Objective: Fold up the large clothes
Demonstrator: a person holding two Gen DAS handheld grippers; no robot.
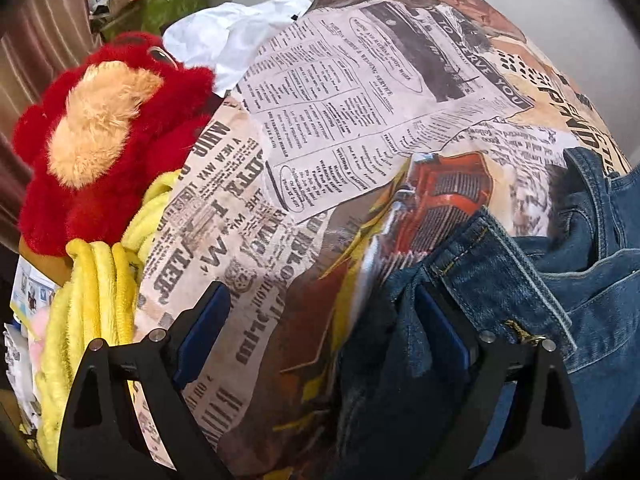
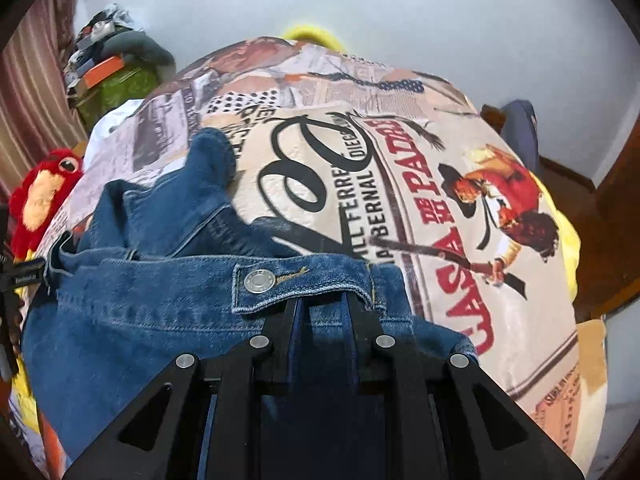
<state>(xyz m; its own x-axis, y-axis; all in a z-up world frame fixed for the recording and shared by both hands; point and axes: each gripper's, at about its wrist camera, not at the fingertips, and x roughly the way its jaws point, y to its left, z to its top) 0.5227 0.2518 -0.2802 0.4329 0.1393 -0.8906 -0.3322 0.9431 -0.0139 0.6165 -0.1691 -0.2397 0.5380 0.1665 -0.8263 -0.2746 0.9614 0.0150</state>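
A pair of blue denim jeans (image 2: 132, 320) lies bunched on a bed with a newspaper-print cover (image 2: 440, 168). In the right wrist view my right gripper (image 2: 322, 300) is shut on the jeans' waistband just below the metal button (image 2: 259, 281). In the left wrist view my left gripper (image 1: 320, 300) is open over the cover (image 1: 320, 120), its jaws wide apart. Its right finger (image 1: 444, 320) rests against the edge of the jeans (image 1: 540, 292); its left finger (image 1: 204, 320) is over bare cover.
A red plush toy (image 1: 100, 140) and a yellow fleece blanket (image 1: 96, 300) lie at the bed's left side, with white cloth (image 1: 232, 44) behind. A cluttered green box (image 2: 116, 84) stands by the wall. Wooden furniture (image 2: 612, 220) is on the right.
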